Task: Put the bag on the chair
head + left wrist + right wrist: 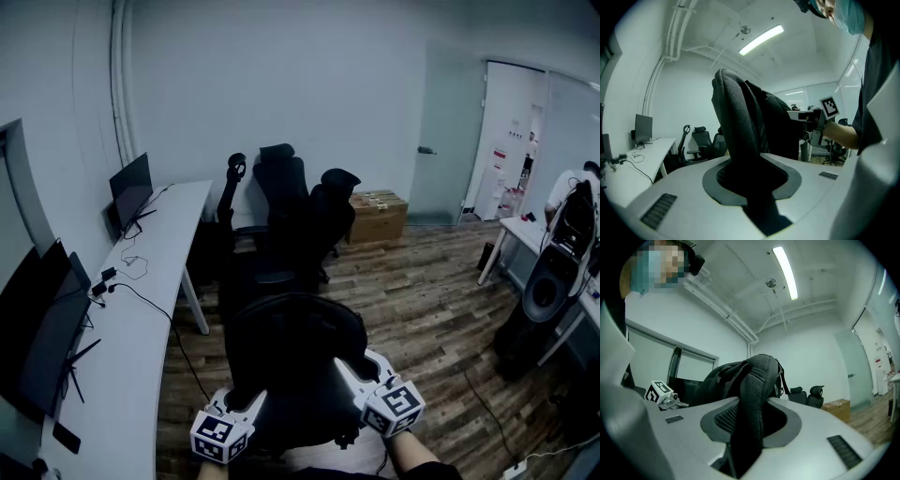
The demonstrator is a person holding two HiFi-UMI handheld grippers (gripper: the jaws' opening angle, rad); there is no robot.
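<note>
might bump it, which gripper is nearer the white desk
Left. The left gripper holds the bag on the side toward the white desk; the right gripper holds the side away.

bag [295, 361] front-ctr, chairs [291, 211] behind it, desk [173, 225] w/ monitors [131, 192] left, box [378, 216] rt of chairs

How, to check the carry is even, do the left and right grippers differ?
In the head view the left gripper sits lower than the right gripper. The left's strap fills its jaws; the right's stands narrower. Both are shut on mesh straps of the black bag.
</note>
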